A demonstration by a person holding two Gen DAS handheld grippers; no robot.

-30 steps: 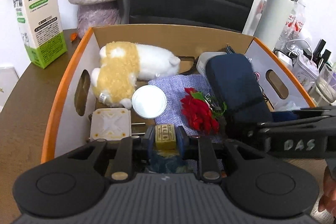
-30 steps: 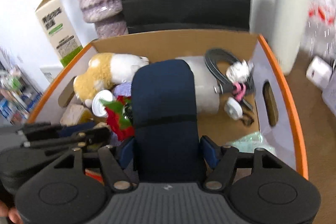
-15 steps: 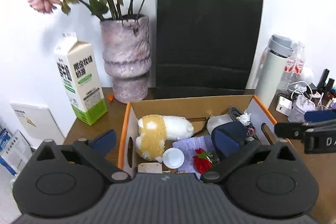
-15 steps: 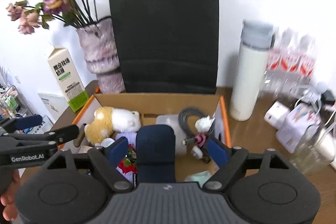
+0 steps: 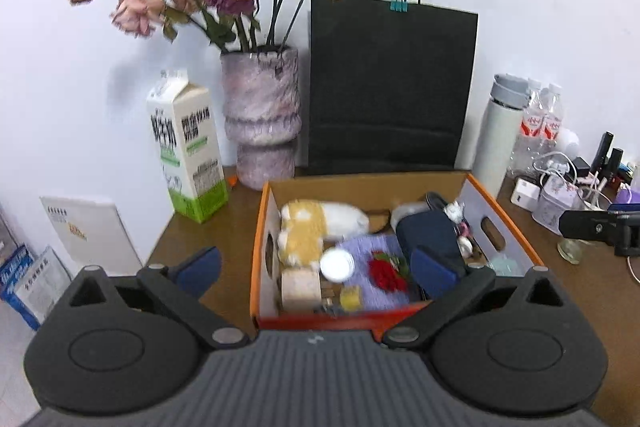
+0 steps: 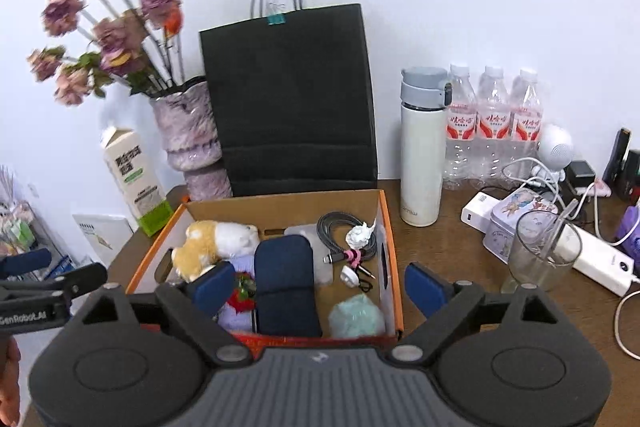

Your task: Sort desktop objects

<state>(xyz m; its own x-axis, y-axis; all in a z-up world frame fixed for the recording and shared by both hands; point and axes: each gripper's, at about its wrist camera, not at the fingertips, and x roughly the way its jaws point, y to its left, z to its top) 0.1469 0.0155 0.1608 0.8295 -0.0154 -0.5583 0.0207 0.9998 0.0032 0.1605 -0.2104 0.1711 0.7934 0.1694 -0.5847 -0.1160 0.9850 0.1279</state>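
Box (image 6: pixel 390 267) on the desk sits below and ahead of both my grippers, its things already inside. My left gripper (image 5: pixel 316 267) is spread wide and empty; my right gripper (image 6: pixel 320 285) is opening, empty, nearer the leftover clutter (image 6: pixel 532 247) at right.
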